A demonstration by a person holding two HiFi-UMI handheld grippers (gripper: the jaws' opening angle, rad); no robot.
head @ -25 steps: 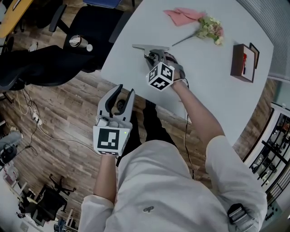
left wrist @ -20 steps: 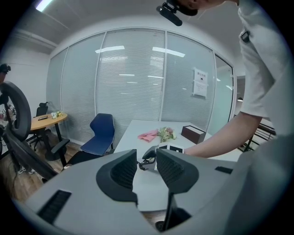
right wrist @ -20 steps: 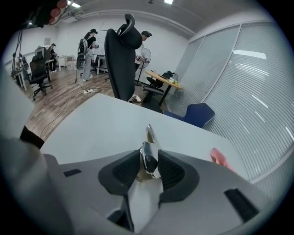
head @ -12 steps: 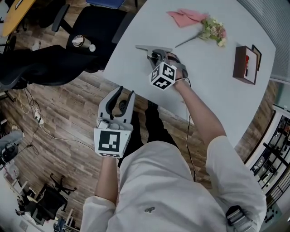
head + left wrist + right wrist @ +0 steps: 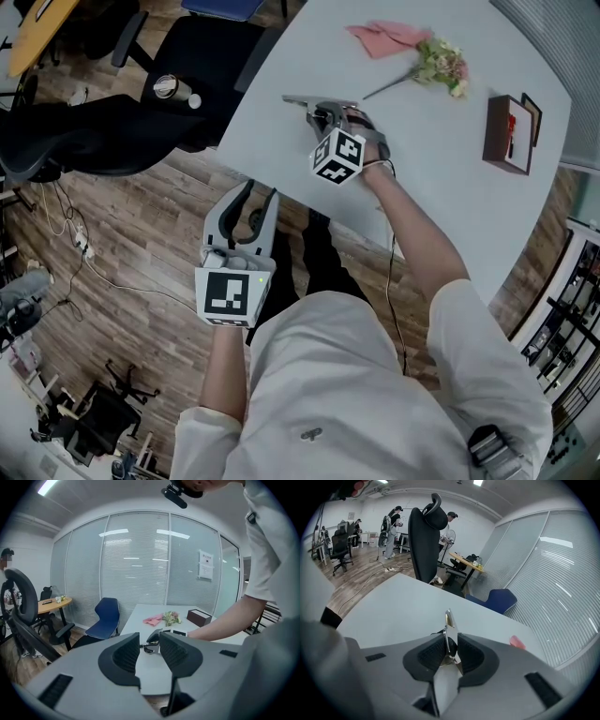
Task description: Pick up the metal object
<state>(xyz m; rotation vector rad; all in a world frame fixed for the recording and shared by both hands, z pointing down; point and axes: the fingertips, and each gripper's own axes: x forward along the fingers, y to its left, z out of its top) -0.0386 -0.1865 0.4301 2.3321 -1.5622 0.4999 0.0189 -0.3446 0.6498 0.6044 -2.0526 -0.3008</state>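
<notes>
The right gripper is reaching over the near part of the white surface, just as it was a second ago. It is hardly moving from that spot. What is changing is its jaws: they were wide before, and now they are closing in. The metal object is standing on its edge between them, thin and shiny, with its tip sticking out past the pads. The pads are very close on both sides but are not squeezing it yet. The metal object is lying on the surface in the same place as before.

The left gripper is hanging over the wooden floor, staying where it was. Its jaws are spread apart and holding nothing.
</notes>
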